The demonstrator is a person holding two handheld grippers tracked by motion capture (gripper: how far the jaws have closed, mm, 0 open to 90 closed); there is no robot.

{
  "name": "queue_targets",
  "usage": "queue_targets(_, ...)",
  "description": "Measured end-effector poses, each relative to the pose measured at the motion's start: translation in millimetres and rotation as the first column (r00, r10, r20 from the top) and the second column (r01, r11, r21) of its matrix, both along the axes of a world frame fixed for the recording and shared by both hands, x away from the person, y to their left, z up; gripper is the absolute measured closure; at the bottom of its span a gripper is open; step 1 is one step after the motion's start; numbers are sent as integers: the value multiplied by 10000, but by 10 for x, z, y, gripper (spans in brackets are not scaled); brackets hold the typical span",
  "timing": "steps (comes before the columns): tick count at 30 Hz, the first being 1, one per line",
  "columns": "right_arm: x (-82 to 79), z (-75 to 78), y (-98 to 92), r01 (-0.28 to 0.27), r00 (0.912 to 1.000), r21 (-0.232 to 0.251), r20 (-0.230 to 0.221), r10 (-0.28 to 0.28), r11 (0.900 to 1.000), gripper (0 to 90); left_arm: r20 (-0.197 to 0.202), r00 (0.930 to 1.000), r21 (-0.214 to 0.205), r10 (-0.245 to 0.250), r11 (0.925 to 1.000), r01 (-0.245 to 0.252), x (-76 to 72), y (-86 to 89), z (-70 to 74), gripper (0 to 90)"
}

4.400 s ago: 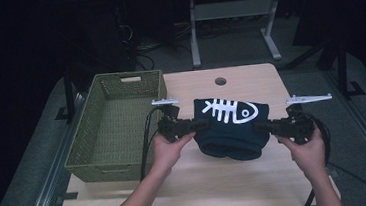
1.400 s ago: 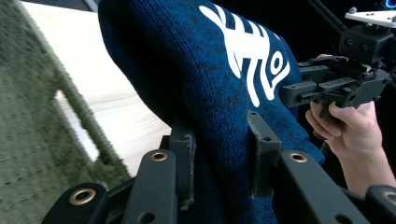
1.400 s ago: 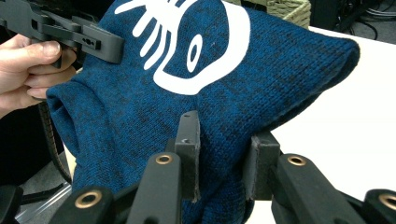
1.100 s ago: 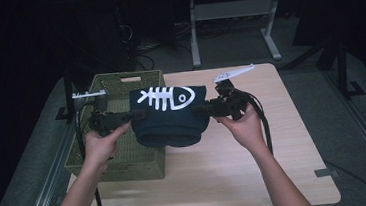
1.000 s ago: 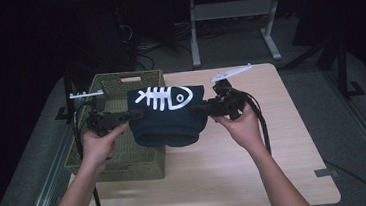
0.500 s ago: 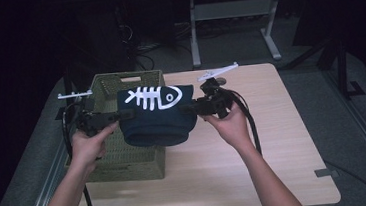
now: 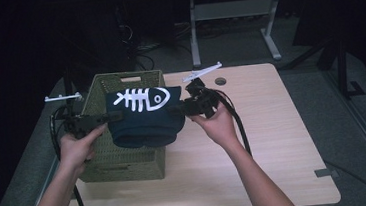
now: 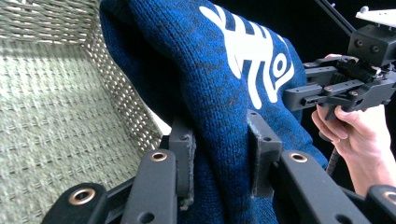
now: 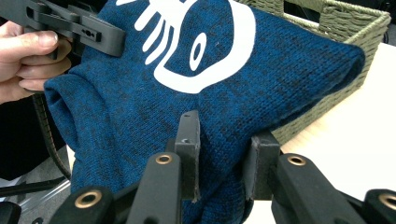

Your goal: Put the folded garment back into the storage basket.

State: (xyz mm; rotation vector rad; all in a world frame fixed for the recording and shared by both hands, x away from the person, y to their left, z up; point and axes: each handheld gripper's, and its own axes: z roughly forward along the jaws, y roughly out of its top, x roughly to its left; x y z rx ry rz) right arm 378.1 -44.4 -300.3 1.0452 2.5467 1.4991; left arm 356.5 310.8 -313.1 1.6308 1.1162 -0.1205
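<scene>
High view: one folded sweater [image 7: 144,117], one basket [image 7: 126,160], two hand-held grippers.

Dark room, grey floor [image 7: 364,137], metal-legged desk [image 7: 233,13]

It looks like a lab or recording room, kept dark. A plain wooden bench [image 7: 274,140] stands on grey carpet [image 7: 316,46]. At the top middle of the frame a second desk's metal legs [image 7: 233,13] show, with loose cables [image 7: 135,37] on the floor at the upper left.
</scene>
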Motion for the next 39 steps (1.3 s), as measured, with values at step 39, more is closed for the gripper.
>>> queue_targets(39,141,-138,633,-516,9983,202,-264,521,9985,708,-458,9949,142,898,9959,-892,-62,614,-103,675)
